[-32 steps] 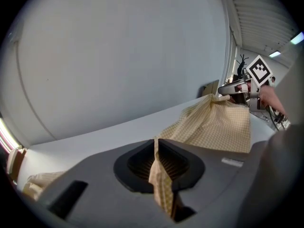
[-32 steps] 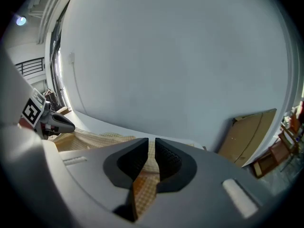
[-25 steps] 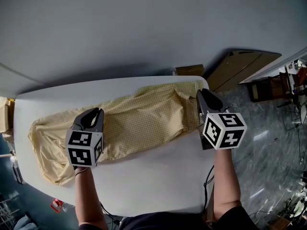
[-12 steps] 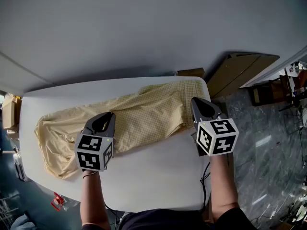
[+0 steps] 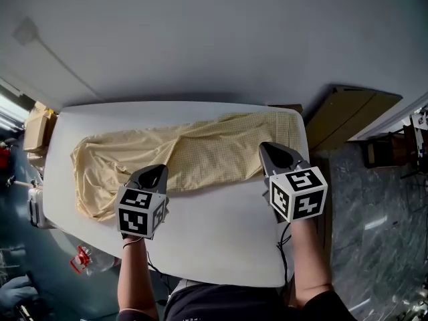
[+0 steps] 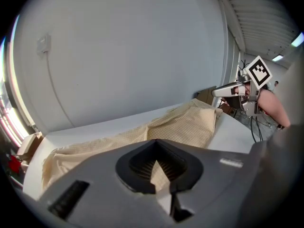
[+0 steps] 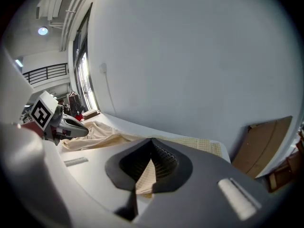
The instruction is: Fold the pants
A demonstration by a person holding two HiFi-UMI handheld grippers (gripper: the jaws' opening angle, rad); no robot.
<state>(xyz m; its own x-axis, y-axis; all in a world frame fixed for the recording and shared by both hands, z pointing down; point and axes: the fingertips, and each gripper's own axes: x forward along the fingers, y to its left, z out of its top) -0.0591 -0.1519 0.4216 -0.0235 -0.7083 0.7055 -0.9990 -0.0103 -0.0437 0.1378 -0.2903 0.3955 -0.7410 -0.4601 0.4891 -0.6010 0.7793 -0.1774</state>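
Pants lie stretched lengthwise across the white desk, from the left side to the upper right of the head view. The left end is bunched and wrinkled and the right end lies flatter. Can't tell which end is the waist.

Left claw sits on the near edge of the cloth, left of centre. Right claw sits on the same near edge, toward the right end, well apart from the left one.

Both claws have just been closing. In the left gripper view the jaws of the left claw are clamped on a pinch of yellow checked fabric. It's the same in the right gripper view, where the right claw is pinched on the cloth edge.

Step, as I judge it: the grab for the first lengthwise fold is done and the fold itself is not yet made.

The next move likely calls for lifting the near edge with both claws together, carrying it over toward the far edge, keeping the span taut and level, laying edge on edge, then letting go. The pinch looks thin, so the cloth could slip if pulled hard.
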